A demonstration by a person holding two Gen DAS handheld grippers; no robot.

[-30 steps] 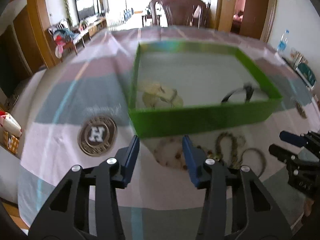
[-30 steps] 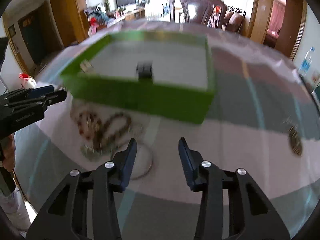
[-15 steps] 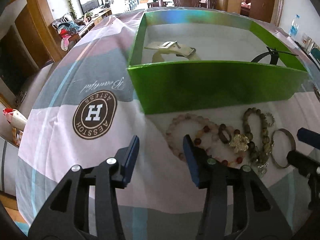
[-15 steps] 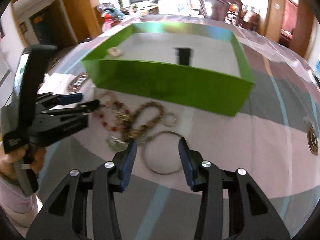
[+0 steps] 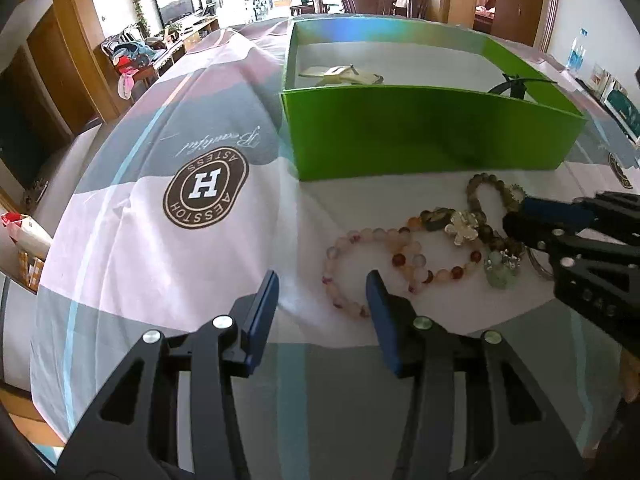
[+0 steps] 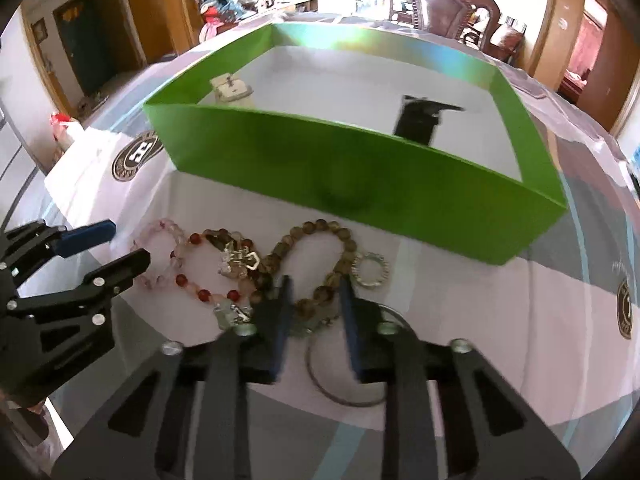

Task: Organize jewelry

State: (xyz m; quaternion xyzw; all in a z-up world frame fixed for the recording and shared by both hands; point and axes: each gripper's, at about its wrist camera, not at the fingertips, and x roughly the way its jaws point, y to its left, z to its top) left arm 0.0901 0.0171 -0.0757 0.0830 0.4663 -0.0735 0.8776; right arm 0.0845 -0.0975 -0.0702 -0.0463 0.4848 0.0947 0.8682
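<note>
While the jewelry (image 6: 256, 268) lies heaped on the table just before the green box (image 6: 360, 176), the right tool (image 6: 314, 300), released, straddles brown beads (image 6: 320, 256); next, clench and lift. Left tool (image 5: 322, 296) released.

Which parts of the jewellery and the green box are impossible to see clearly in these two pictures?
- Thin silver metal bangle: right wrist view, its sides hidden behind the right gripper fingers.
- Black strap item in the green cardboard box: lower part hidden by the front wall, both views.
- Brown bead bracelet: left wrist view, right end covered by the right gripper.
</note>
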